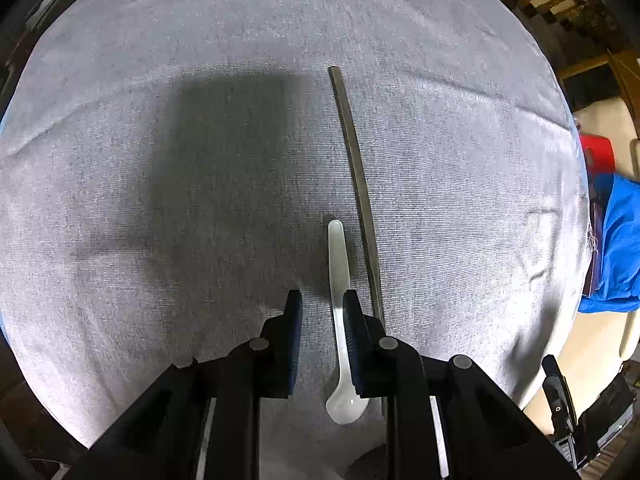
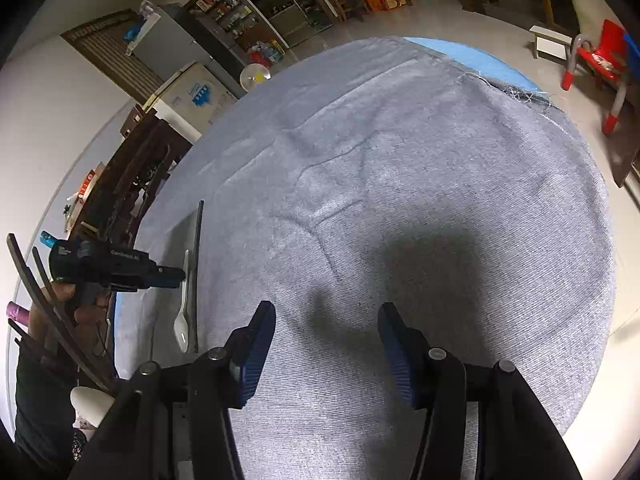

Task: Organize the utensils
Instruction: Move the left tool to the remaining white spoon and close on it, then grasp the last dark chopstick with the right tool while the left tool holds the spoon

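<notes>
left gripper (image 1: pixel 322 300): fingers apart, straddling white spoon (image 1: pixel 339 280) beside chopstick (image 1: pixel 356 184) for alignment | right gripper (image 2: pixel 326 316): wide open, empty

The left tool (image 1: pixel 322 300) hangs over the desk (image 1: pixel 160 160), which wears a grey cloth, with its jaws apart. A white spoon (image 1: pixel 340 320) lies on the cloth between the fingers, close against the right-hand pad (image 1: pixel 354 340), handle pointing away and bowl nearest the camera. Just beside it, on its right, lies a long dark chopstick (image 1: pixel 358 184), roughly parallel to the spoon.
</notes>
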Motion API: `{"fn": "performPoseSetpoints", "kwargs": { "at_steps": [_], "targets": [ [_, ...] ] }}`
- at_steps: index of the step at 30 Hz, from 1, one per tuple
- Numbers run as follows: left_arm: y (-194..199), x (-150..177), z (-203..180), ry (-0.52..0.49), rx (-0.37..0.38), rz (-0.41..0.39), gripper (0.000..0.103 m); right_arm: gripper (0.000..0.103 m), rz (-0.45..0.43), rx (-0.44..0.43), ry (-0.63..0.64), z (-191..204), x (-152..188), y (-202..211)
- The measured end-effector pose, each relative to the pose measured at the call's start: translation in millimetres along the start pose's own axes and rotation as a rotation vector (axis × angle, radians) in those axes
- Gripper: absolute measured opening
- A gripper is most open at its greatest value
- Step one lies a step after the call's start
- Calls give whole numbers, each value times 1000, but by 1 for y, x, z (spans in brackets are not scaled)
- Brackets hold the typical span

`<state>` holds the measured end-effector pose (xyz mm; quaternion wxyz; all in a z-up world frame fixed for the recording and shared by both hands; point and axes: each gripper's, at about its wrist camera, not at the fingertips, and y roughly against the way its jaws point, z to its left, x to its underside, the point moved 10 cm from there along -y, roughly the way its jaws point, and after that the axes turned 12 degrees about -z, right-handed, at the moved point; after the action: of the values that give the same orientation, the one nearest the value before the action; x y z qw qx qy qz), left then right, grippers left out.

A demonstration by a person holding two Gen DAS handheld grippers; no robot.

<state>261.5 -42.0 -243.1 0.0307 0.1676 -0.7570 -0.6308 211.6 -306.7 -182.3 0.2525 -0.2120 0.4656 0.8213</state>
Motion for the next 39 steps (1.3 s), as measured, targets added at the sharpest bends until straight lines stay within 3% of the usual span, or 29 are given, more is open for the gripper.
{"fn": "performPoseSetpoints", "kwargs": {
  "at_steps": [9,11,12,19,23,27,29,35,39],
  "targets": [
    [-4,0,-9,-40,-41,-1,20,57,-2,4,-5,-3,-1,3],
    [-6,0,-10,-57,-60,0,14,57,-4,4,-4,-4,-2,3],
    [-7,-1,-9,-76,-75,0,10,57,-3,4,-2,-4,-2,4],
    [-9,-2,-5,-199,-69,46,10,57,42,-6,29,-2,-7,-2],
    [-7,0,12,-267,-121,70,10,57,181,-30,68,5,-18,-28],
    [-8,5,22,-278,-113,67,10,57,311,-45,166,33,-39,-68],
    [-5,10,26,-278,-106,65,10,57,375,-60,241,61,-50,-94],
    [-6,14,47,-216,-70,51,10,55,566,-95,409,144,-41,-156],
    [-5,21,57,-199,-68,45,10,43,635,-77,490,186,-26,-187]
  ]
}}
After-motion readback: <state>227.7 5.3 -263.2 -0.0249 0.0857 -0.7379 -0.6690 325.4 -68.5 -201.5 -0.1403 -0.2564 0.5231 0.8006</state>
